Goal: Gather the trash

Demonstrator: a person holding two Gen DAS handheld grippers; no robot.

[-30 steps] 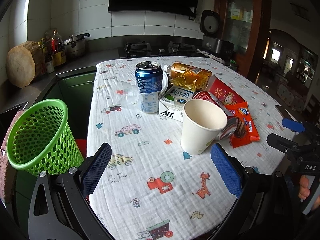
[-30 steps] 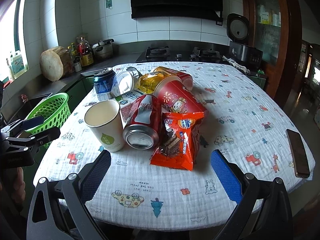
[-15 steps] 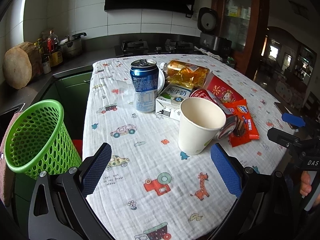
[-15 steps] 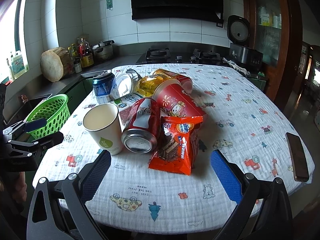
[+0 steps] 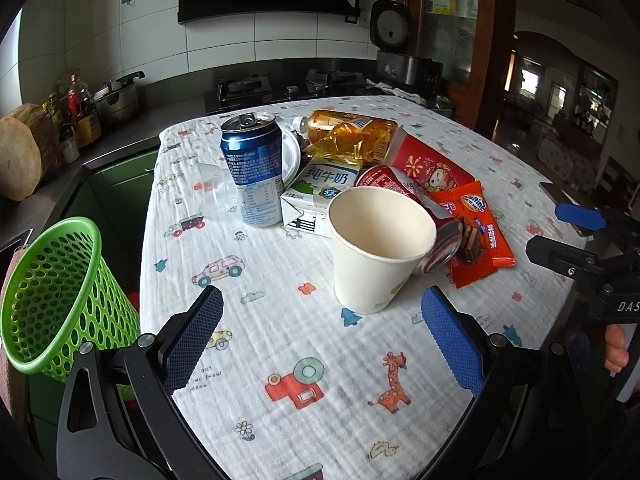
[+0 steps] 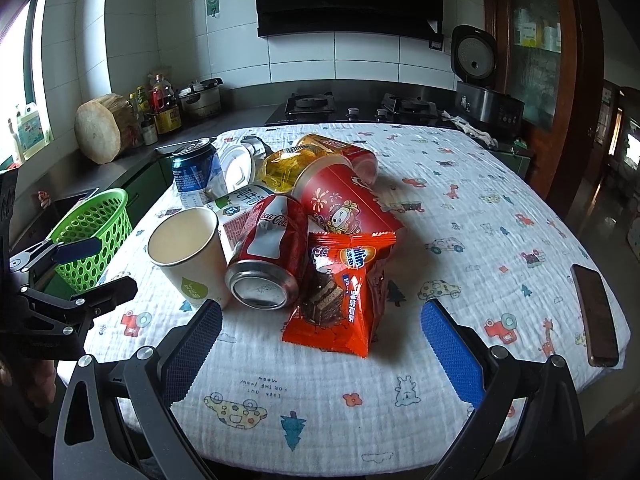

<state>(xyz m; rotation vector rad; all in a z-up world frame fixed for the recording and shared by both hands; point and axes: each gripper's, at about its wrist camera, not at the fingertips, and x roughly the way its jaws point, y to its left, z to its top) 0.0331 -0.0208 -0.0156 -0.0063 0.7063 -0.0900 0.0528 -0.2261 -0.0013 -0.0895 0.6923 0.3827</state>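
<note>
A heap of trash lies on the printed tablecloth (image 5: 280, 344): a white paper cup (image 5: 378, 250) (image 6: 191, 254) standing upright, a red cola can (image 6: 270, 254) on its side, an orange snack wrapper (image 6: 340, 292) (image 5: 474, 236), a red paper tub (image 6: 340, 204), a milk carton (image 5: 320, 196), an upright blue can (image 5: 256, 168) and a yellow plastic bottle (image 5: 352, 136). My left gripper (image 5: 320, 340) hangs open just short of the paper cup. My right gripper (image 6: 320, 344) is open too, in front of the wrapper and cola can. Off the table's left edge stands a green mesh basket (image 5: 52, 296) (image 6: 94, 232).
A dark phone (image 6: 596, 316) lies near the table's right edge. A counter with a wooden block (image 6: 102, 132), bottles, a pot and a gas hob runs behind the table. A rice cooker (image 6: 480, 92) stands at the back right.
Both grippers have moved slightly forward toward the heap; the cup and wrapper look larger. Nothing on the table has moved, and both grippers stay open.
</note>
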